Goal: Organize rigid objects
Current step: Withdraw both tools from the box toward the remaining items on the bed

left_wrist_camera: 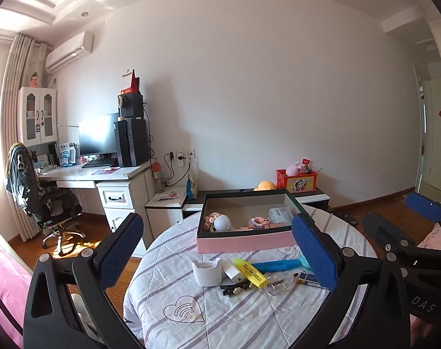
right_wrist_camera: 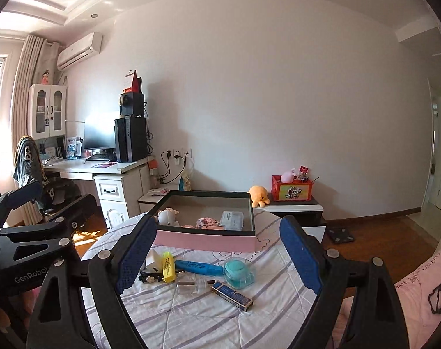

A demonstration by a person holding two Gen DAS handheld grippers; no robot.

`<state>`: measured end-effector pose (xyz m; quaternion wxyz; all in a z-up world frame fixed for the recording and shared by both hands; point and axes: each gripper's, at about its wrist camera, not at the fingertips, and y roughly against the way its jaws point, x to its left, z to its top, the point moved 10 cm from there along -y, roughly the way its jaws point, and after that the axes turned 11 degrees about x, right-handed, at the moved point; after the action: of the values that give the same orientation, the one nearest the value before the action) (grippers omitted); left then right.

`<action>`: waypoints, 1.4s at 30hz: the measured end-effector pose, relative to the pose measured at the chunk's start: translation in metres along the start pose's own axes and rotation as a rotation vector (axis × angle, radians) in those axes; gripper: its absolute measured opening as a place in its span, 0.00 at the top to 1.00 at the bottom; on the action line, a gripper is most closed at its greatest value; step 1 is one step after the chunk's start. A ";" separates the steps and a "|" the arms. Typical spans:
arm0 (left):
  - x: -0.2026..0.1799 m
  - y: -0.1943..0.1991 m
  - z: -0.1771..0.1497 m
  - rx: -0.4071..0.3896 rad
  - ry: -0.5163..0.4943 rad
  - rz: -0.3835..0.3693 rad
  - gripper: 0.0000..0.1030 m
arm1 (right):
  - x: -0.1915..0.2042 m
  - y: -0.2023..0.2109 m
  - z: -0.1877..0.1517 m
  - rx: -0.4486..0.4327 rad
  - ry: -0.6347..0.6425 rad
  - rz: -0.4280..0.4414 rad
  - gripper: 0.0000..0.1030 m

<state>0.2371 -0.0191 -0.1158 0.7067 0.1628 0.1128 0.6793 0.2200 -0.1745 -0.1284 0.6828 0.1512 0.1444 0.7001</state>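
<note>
Looking along your left gripper (left_wrist_camera: 217,250), jaws spread wide and holding nothing, you see the yellow plastic highlighter (left_wrist_camera: 251,272) just ahead and below, between the fingers, its long axis slanting away to the left, with the pink-walled open cardboard box (left_wrist_camera: 246,242) straight beyond it. Through your right gripper (right_wrist_camera: 219,257), also wide and empty, the same highlighter (right_wrist_camera: 168,267) sits ahead toward the left finger, nearly end-on; the blue marker (right_wrist_camera: 200,267) lies crosswise. I judge the left hand better centred.
</note>
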 end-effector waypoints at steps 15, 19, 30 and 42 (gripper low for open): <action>-0.004 0.016 -0.002 -0.034 0.001 0.000 0.00 | -0.003 0.025 -0.005 -0.035 0.002 -0.029 0.14; -0.004 0.015 -0.003 -0.028 -0.001 0.000 0.00 | -0.003 0.023 -0.007 -0.029 0.001 -0.032 0.14; -0.009 -0.032 -0.035 0.082 -0.006 -0.022 0.00 | -0.008 -0.021 -0.031 0.068 0.000 -0.022 0.14; -0.008 -0.129 -0.121 0.404 0.049 -0.106 0.00 | -0.024 -0.121 -0.109 0.343 -0.031 0.010 0.15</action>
<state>0.3094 -0.0211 -0.2768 0.6915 0.2786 0.2722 0.6084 0.2862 -0.1949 -0.2780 0.6457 0.2769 0.2502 0.6662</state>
